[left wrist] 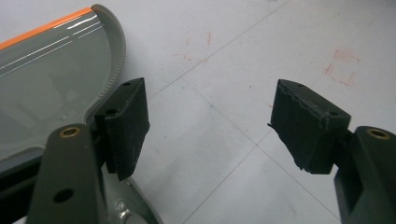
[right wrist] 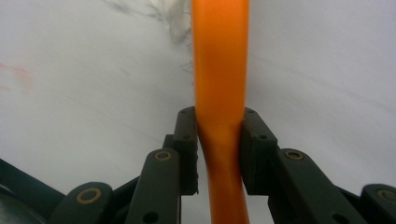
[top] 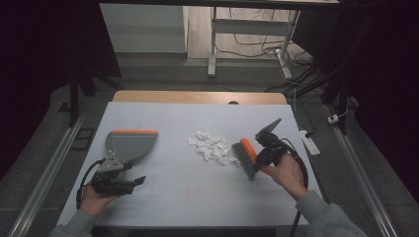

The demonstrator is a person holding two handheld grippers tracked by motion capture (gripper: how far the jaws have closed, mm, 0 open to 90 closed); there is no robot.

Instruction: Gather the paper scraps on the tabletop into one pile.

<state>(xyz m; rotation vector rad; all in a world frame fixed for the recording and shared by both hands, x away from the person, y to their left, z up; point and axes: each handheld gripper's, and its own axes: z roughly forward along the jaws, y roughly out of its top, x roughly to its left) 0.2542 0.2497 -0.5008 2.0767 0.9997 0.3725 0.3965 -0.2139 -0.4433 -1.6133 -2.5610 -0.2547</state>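
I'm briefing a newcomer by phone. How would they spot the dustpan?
Start at the pale table and look to its left half. The dustpan lies flat there, just beyond the open left gripper: a grey scoop with an orange front edge, lying apart from the paper scraps.

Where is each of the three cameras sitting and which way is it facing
High view: above the person's side, looking forward and down at the table; both hands and the paper scraps show.
Left gripper view: rides the left tongs, jaws open over the table; the dustpan lies alongside.
Right gripper view: rides the right tongs, jaws shut on the orange brush.
Shared: high view also shows the dustpan and brush.
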